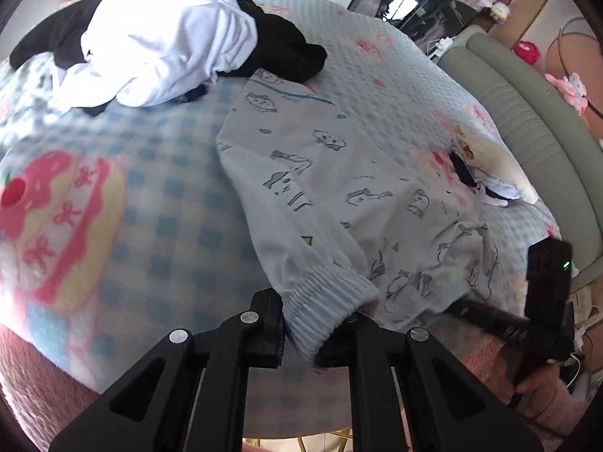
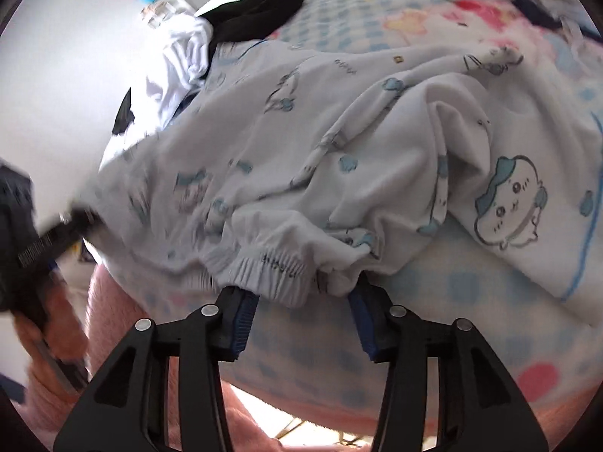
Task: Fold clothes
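Pale blue cotton, printed with small cartoon creatures and clouds: the pajama garment [image 1: 339, 196] that I am working lies spread across the checked bedspread [image 1: 158, 196], its near end at the bed's edge, just in front of both tools.

Ribbed cuff [image 1: 324, 301]: gathered and clamped between the nearly closed jaws of my left gripper [image 1: 301, 333].

Elastic waistband [image 2: 279, 275]: bunched, with dark stitched lettering, sitting at the tips of my right gripper [image 2: 301, 324]. Its jaws stand apart, blue pads [image 2: 245, 320] bare, and I cannot tell whether they pinch the fabric.

Large character face [image 2: 508, 203]: on the garment's right-hand part, right wrist view.

Behind the garment: white clothing [image 1: 162, 45] heaped over black clothing [image 1: 286, 49].
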Demonstrator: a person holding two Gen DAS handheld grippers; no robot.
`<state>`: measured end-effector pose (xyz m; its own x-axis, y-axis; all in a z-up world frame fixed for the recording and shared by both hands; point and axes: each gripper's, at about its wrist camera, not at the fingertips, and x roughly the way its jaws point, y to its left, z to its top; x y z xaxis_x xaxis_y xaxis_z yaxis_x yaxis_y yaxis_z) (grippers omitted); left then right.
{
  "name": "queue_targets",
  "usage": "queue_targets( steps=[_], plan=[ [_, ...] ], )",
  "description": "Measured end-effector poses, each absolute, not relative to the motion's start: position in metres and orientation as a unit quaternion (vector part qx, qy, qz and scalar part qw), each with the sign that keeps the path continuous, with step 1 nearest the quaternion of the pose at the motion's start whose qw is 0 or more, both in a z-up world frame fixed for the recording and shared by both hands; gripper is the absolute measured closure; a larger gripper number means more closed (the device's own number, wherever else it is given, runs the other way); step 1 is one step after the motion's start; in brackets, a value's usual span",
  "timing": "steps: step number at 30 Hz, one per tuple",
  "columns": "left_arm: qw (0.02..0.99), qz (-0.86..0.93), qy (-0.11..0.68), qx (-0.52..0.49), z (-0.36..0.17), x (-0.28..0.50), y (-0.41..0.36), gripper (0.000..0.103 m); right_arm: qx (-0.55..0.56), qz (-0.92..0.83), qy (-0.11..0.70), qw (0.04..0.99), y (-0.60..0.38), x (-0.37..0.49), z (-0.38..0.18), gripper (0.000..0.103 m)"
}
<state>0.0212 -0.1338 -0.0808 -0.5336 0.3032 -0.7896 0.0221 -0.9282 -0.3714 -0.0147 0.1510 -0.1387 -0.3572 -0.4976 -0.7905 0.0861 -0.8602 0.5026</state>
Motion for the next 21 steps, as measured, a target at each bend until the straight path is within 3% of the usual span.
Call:
queue_targets(
  steps=[5,8,9,10,11,13,17,21],
  plan=[
    [0.099,0.859,-0.181,-0.468,-0.078,0.036,-0.135,0.092,0.481,-0.841,-0.183,0.168,0.155,-0.014,-0.105,0.06],
    [0.094,0.853,-0.173,-0.483,-0.085,0.033,-0.131,0.092,0.526,-0.819,-0.158,0.166,0.14,-0.024,-0.118,0.044],
    [0.093,0.853,-0.173,-0.483,-0.085,0.033,-0.13,0.092,0.534,-0.819,-0.13,0.164,0.137,-0.026,-0.121,0.043],
    [0.091,0.857,-0.174,-0.477,-0.081,0.035,-0.129,0.092,0.54,-0.82,-0.101,0.161,0.135,-0.027,-0.123,0.047],
    [0.09,0.864,-0.171,-0.465,-0.072,0.038,-0.13,0.092,0.535,-0.829,-0.071,0.149,0.131,-0.028,-0.12,0.064],
    [0.098,0.877,-0.172,-0.437,-0.05,0.047,-0.131,0.092,0.512,-0.848,-0.043,0.127,0.132,-0.026,-0.103,0.075],
    [0.155,0.888,-0.194,-0.387,-0.007,0.06,-0.133,0.092,0.41,-0.909,-0.007,0.074,0.169,-0.003,-0.026,0.074],
    [0.17,0.869,-0.181,-0.428,-0.026,0.033,-0.108,0.092,0.345,-0.937,0.005,0.054,0.201,0.023,0.033,0.067]
  ],
)
